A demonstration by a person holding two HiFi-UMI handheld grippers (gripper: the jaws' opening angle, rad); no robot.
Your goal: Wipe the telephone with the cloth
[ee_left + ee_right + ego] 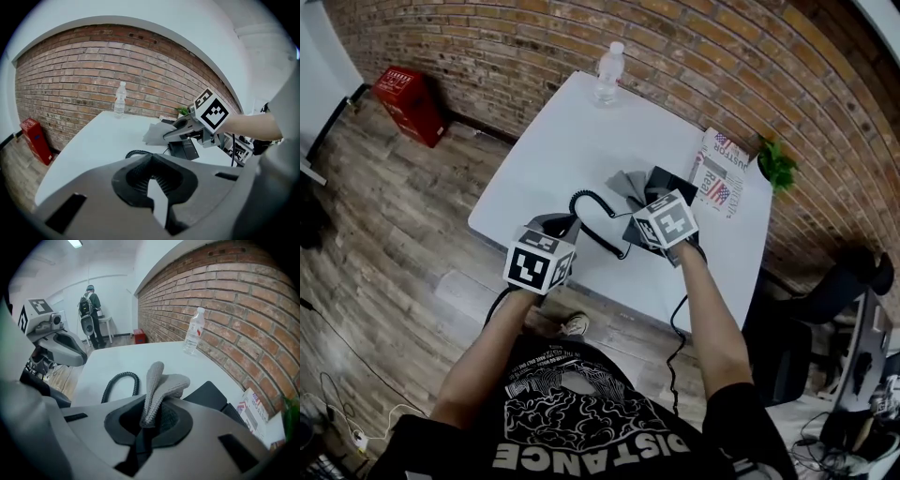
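The telephone (661,176) sits black and low on the right half of the white tabletop (572,141), toward the near edge, and the right gripper (149,423) is right over it. Its jaws are clamped on the cloth (159,380), a grey knitted fold that stands up out of the pads and flops over to the right. In the head view the cloth hangs at the telephone's left side; whether it touches the casing is hard to tell from here. The coiled cord (591,211) loops out across the tabletop to the left of the telephone, black against the white.

Over on the near left edge of the tabletop, the left gripper (154,190) hovers. Its jaws stand a little apart, a narrow wedge of white tabletop showing between the ribbed pads, and nothing is in them. It points across at the right gripper and the telephone.

Farther back, a clear water bottle (607,73) stands upright at the far edge of the tabletop, close to the brick wall (694,47). A printed box (717,178) with a flag pattern lies just right of the telephone, and a small green plant (776,164) sits at the far right corner. A red box (408,103) rests on the wooden floor at the far left, against the wall.
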